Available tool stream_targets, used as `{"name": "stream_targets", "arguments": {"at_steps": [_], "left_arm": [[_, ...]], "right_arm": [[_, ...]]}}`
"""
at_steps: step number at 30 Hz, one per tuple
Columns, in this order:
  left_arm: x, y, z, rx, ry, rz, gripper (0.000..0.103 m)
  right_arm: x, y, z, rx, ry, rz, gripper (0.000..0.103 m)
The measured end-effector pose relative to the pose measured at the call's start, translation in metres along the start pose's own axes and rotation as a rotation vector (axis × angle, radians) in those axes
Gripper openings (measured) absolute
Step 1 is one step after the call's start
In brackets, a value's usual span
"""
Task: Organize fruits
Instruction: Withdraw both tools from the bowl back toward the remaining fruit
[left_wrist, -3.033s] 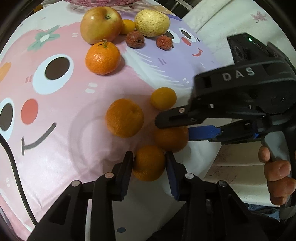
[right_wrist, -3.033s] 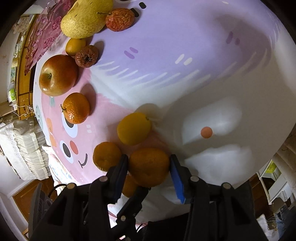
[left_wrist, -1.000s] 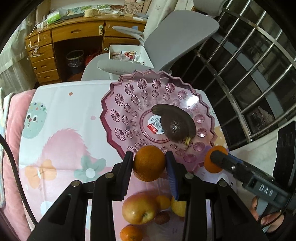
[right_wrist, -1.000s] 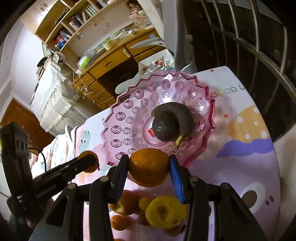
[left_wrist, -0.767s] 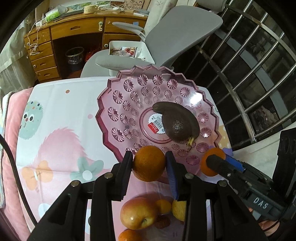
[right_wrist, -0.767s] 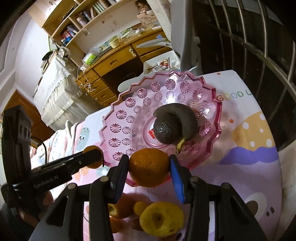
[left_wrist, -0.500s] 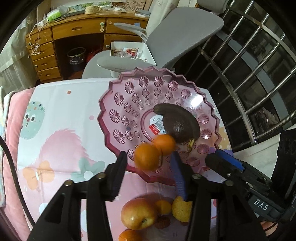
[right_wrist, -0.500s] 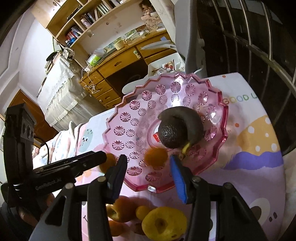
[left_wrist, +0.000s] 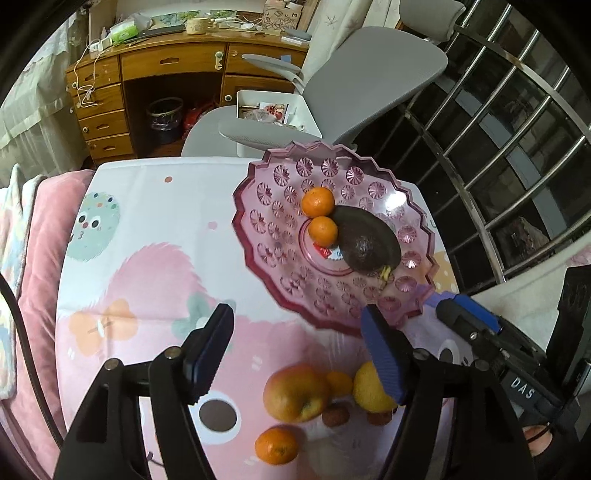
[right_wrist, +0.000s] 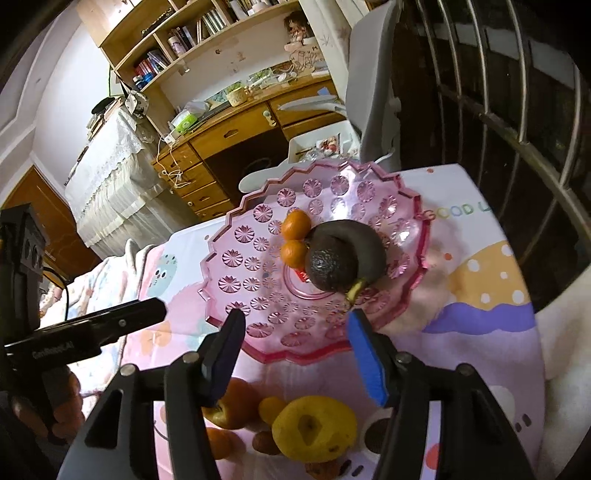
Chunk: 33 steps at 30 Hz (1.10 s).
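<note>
A pink glass plate (left_wrist: 280, 206) (right_wrist: 240, 258) sits at the far end of the table. On it lie two oranges (left_wrist: 317, 201) (left_wrist: 323, 230) (right_wrist: 295, 224) (right_wrist: 293, 253), touching, beside a dark avocado (left_wrist: 364, 247) (right_wrist: 330, 264) and a blackened banana (right_wrist: 364, 236). My left gripper (left_wrist: 299, 350) is open and empty above the cloth in front of the plate. My right gripper (right_wrist: 295, 350) is open and empty at the plate's near rim.
Near me on the cartoon tablecloth (left_wrist: 147, 229) lie an apple (left_wrist: 295, 393) (right_wrist: 232, 404), a yellow pear (left_wrist: 369, 387) (right_wrist: 314, 428), an orange (left_wrist: 276, 445), a small yellow fruit (left_wrist: 338, 384) and small dried red fruits (left_wrist: 334, 415). A grey chair (left_wrist: 354, 81) and wooden desk stand beyond; railing at right.
Both grippers opened and released their oranges, which dropped and rolled onto the plate next to the avocado. Both grippers have drawn back slightly from the plate.
</note>
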<state>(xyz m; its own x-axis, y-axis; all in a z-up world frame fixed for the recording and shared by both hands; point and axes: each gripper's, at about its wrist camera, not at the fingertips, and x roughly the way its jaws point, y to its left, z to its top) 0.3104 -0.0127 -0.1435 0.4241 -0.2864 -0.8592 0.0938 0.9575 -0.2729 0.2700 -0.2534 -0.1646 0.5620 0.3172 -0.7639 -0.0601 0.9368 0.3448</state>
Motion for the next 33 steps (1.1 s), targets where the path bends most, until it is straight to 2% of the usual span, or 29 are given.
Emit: {"name": "stream_targets", "arguments": {"at_steps": [7, 9, 14, 21, 26, 33], "left_arm": [[-0.026, 0.011, -0.026, -0.011, 0.000, -0.008, 0.071], [-0.033, 0.015, -0.036, -0.012, 0.008, -0.013, 0.078], [-0.048, 0.028, -0.064, -0.015, 0.031, -0.027, 0.079], [-0.065, 0.046, -0.103, 0.013, 0.070, -0.044, 0.081], [-0.078, 0.058, -0.128, 0.051, 0.083, -0.061, 0.081], [-0.078, 0.069, -0.155, 0.048, 0.120, -0.011, 0.082]], "right_arm": [[-0.031, 0.009, -0.014, -0.037, -0.059, -0.058, 0.061], [-0.039, 0.015, -0.020, -0.053, -0.073, -0.077, 0.061], [-0.053, 0.029, -0.037, -0.071, -0.086, -0.122, 0.061], [-0.068, 0.061, -0.079, -0.143, -0.101, -0.221, 0.061], [-0.078, 0.077, -0.108, -0.140, -0.114, -0.273, 0.061], [-0.084, 0.093, -0.141, -0.173, -0.103, -0.353, 0.061]]}}
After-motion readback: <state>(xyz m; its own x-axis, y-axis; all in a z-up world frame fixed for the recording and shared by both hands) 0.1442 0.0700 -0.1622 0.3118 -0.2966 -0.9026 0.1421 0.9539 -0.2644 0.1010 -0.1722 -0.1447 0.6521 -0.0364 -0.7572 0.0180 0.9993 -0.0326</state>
